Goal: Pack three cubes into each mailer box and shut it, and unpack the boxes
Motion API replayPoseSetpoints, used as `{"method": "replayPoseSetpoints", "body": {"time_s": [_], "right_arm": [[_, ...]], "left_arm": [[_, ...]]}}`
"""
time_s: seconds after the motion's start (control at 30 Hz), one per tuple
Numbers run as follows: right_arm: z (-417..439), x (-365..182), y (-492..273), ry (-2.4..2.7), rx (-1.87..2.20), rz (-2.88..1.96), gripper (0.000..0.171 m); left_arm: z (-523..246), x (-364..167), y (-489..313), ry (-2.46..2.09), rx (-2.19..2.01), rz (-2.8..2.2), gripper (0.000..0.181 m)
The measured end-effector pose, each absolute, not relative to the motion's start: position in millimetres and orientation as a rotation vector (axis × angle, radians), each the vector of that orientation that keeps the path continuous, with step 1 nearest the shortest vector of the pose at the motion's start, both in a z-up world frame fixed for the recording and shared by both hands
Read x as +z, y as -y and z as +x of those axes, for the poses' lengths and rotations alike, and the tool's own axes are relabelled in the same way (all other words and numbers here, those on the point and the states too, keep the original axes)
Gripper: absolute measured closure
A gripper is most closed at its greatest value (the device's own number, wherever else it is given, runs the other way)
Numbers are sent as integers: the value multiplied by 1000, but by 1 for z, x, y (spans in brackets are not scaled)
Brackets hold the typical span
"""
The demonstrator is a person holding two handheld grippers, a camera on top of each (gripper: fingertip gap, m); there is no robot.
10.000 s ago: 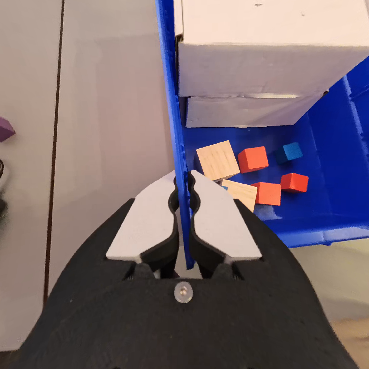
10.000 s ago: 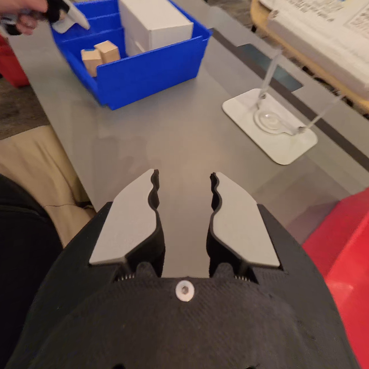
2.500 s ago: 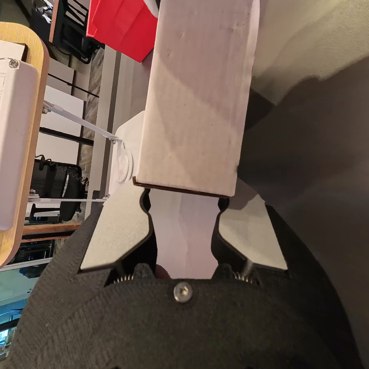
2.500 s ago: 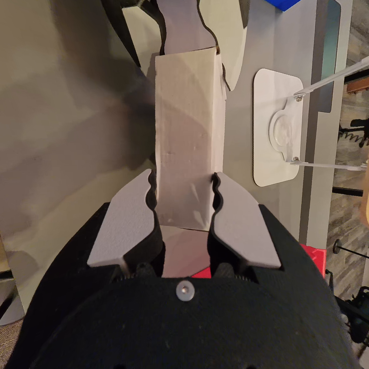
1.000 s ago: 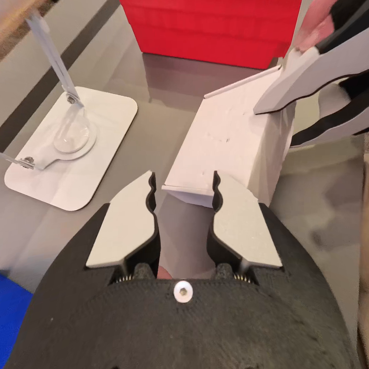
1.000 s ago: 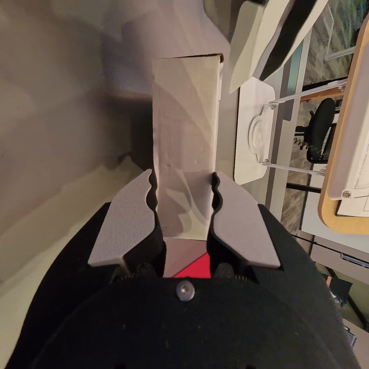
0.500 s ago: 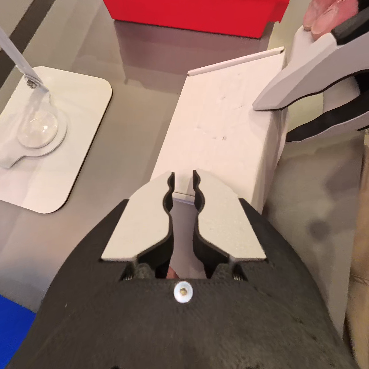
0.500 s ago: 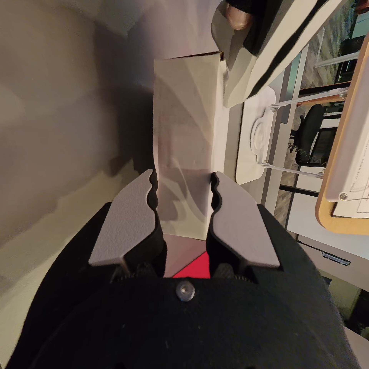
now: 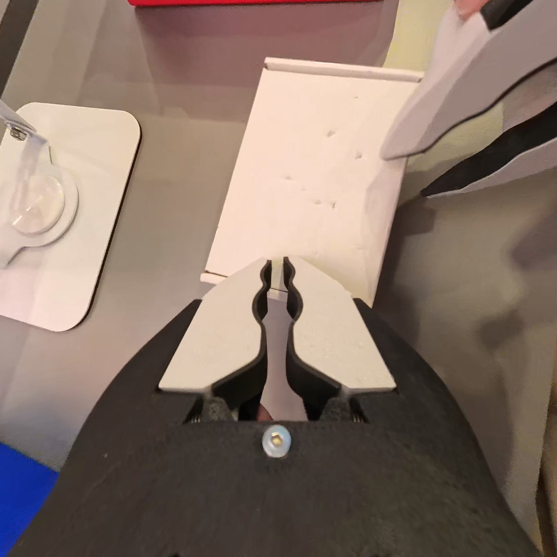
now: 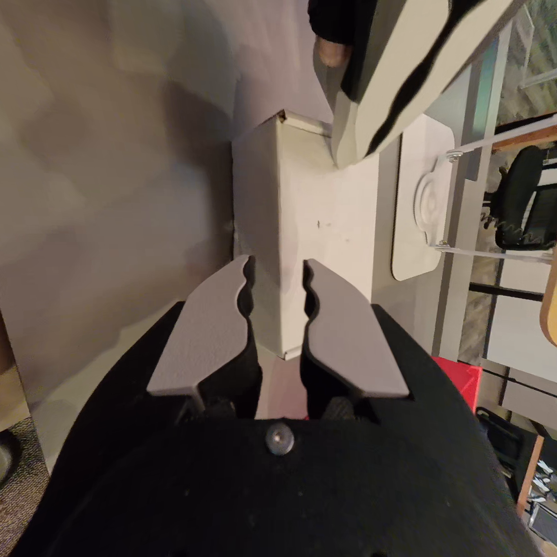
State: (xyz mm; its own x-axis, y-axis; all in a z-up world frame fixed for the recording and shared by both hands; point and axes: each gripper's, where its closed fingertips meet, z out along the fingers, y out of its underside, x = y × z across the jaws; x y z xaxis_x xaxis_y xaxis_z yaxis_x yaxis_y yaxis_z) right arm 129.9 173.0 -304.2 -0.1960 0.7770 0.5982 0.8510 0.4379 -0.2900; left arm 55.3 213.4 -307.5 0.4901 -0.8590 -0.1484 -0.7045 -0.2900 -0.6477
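Since a second ago we have brought the left hand-held gripper (image 9: pixel 277 268) forward and narrowed its jaws from wide apart to a thin slit, with the near lip of the white mailer box (image 9: pixel 304 180) sitting in that slit. We cannot tell whether the pads actually pinch the card or only bracket it. The box has also swung: a second ago its long axis ran toward 1 o'clock in the left wrist view, now it runs close to 12 o'clock.

Going left to right in that view, a white stand base (image 9: pixel 75 211) with a clear dome lies on the grey surface (image 9: pixel 180 150) at 9 o'clock, the shut box sits at centre, and the right hand-held gripper (image 9: pixel 404 171) comes in from 2 o'clock. Its upper finger rests at the box's top right edge and its lower finger sits below, alongside the box's side. A red bin (image 9: pixel 241 2) edges the frame at 12 o'clock.

In the right wrist view the right hand-held gripper's jaws have narrowed since half a second ago yet remain parted, straddling the box corner without clamping, so we read it as released.

We judge the box light, thin card, stiff along folds but easily dented, and the lid already shows small dimples. We should hold it by its edges or by the front lip, not squeeze the broad panel.
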Motion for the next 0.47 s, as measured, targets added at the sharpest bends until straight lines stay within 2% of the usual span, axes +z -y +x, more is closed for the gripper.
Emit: {"method": "replayPoseSetpoints", "body": {"time_s": [0.03, 0.17, 0.33, 0.47], "right_arm": [[132, -306, -175, 1996, -149, -1374, 132], [133, -315, -174, 2000, -145, -1382, 115], [137, -311, -176, 1960, -102, -1432, 112], [140, -317, -177, 1972, -84, -1457, 108]], "left_arm": [[55, -307, -213, -1274, -319, -2074, 174], [51, -305, -218, -1254, -307, -2090, 159], [41, -303, -224, -1207, -312, -2105, 134], [46, -305, -224, -1170, -403, -2114, 134]]}}
